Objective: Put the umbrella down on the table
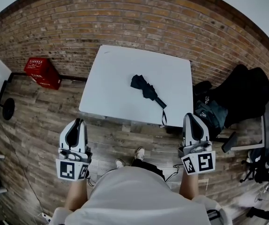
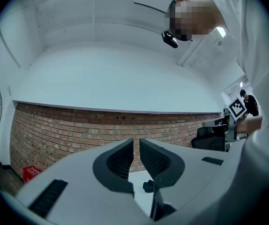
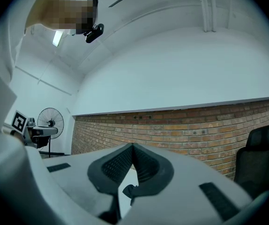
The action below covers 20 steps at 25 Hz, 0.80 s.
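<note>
Your right gripper has its jaws pressed together at the tips, with nothing caught between them. Your left gripper shows a narrow slit between its pads and is just as empty. You hold both close to your body, on the near side of the table, touching nothing.

The folded black umbrella lies flat on the white tabletop, right of centre, its handle pointing toward the near right corner. By the look of it, the task is done.

The weak spot is the wrist strap, which hangs over the near edge of the table, just ahead of your right gripper. If you swing that gripper forward or step in close, a jaw or your leg could catch the loop and drag the umbrella off the table. Its handle end sits near the edge, so a small tug may be enough.

Off to your right, the black bags crowd the floor. Sidestepping that way risks a stumble into the table. The red crate by the brick wall is well clear.
</note>
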Each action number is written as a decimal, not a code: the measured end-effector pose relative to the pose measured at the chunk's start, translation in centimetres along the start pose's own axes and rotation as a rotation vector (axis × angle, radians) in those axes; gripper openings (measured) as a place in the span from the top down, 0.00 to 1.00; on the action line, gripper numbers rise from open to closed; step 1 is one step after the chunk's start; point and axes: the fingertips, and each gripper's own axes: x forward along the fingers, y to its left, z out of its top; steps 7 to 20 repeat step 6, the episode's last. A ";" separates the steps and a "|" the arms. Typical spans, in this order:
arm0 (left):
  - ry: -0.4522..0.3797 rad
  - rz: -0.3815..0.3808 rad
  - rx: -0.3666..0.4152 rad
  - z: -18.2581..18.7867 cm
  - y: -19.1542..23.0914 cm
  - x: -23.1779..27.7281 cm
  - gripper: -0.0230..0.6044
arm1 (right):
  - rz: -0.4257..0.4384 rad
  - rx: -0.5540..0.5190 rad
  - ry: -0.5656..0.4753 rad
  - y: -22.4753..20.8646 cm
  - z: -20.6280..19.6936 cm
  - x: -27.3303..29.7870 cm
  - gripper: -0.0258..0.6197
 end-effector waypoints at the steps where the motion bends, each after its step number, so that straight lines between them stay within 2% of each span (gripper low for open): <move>1: 0.001 -0.002 -0.002 -0.1 0.1 -0.2 0.87 | -0.001 -0.001 0.001 0.3 0.0 -0.2 0.93; 6: -0.004 -0.009 -0.002 -0.2 0.7 -1.4 0.87 | -0.005 -0.007 0.006 1.7 -0.1 -1.0 0.93; 20: -0.004 -0.009 -0.002 -0.2 0.7 -1.4 0.87 | -0.005 -0.007 0.006 1.7 -0.1 -1.0 0.93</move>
